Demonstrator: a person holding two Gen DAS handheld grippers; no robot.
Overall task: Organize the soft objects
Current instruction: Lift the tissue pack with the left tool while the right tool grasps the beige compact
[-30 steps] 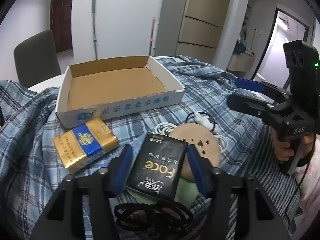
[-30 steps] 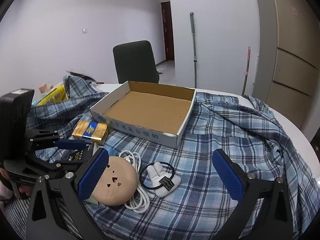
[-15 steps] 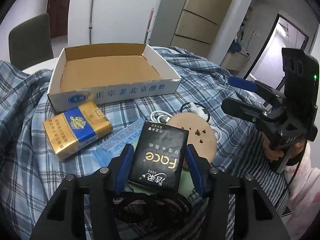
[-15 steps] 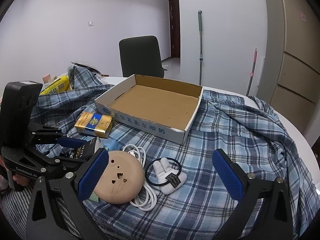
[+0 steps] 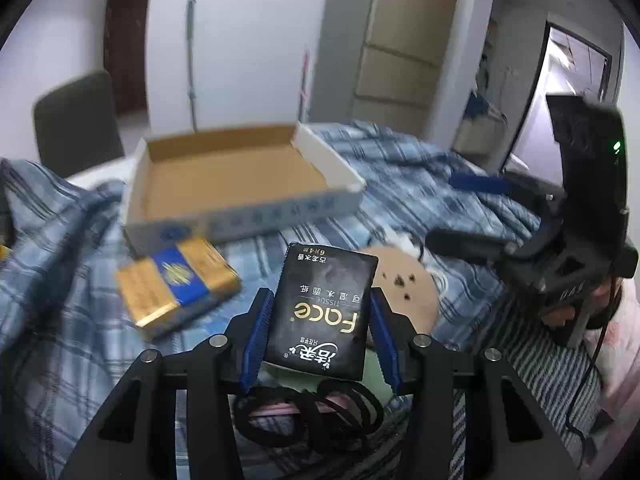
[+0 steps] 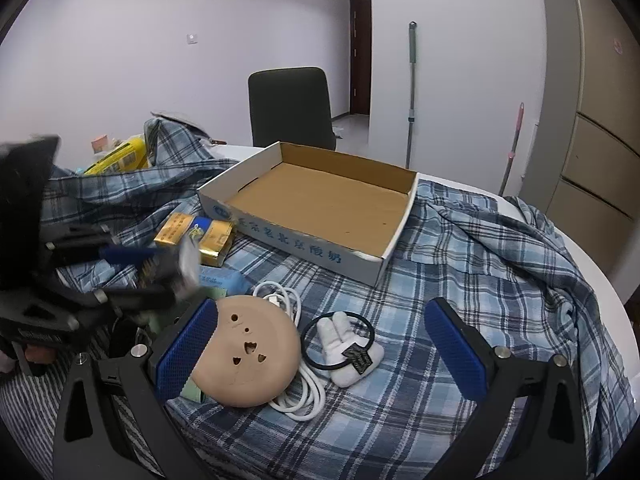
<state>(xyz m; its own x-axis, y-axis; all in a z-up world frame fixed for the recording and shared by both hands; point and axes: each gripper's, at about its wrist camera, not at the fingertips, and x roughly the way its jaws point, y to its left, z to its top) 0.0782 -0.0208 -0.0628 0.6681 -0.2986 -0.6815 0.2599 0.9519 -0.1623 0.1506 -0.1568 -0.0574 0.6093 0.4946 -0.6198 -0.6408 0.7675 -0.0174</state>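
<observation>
**Left gripper lifts black tissue pack; cardboard tray is the likely target**

Left gripper: its blue pads press on both long sides of the black soft-plastic tissue pack with gold lettering. The jaws have just been closing further, with the pack between them. The pack stands tilted up, clear of the blue plaid cloth; the left-wrist view is motion-blurred.

Right gripper: jaws stand wide apart and grip nothing. It hovers over the round tan disc with small cut-out holes, the coiled white cable and the white plush piece looped by a black hair band.

The shallow open cardboard tray with a white printed outer wall holds nothing. The gold-and-blue foil-wrapped pack lies just beside its near wall.

Judgement, step in hand: carry the tissue pack to the tray. The pack is soft, so the squeeze should be only firm enough to stop slipping. It should clear the tray's near wall before lowering, then go flat into a corner to leave room for other items. The right gripper should keep off the path.

Against the earlier frames: the tissue pack then lay flat between looser pads, over the tan disc's edge; now it is raised and tipped. The right gripper's view is nearly unchanged.
</observation>
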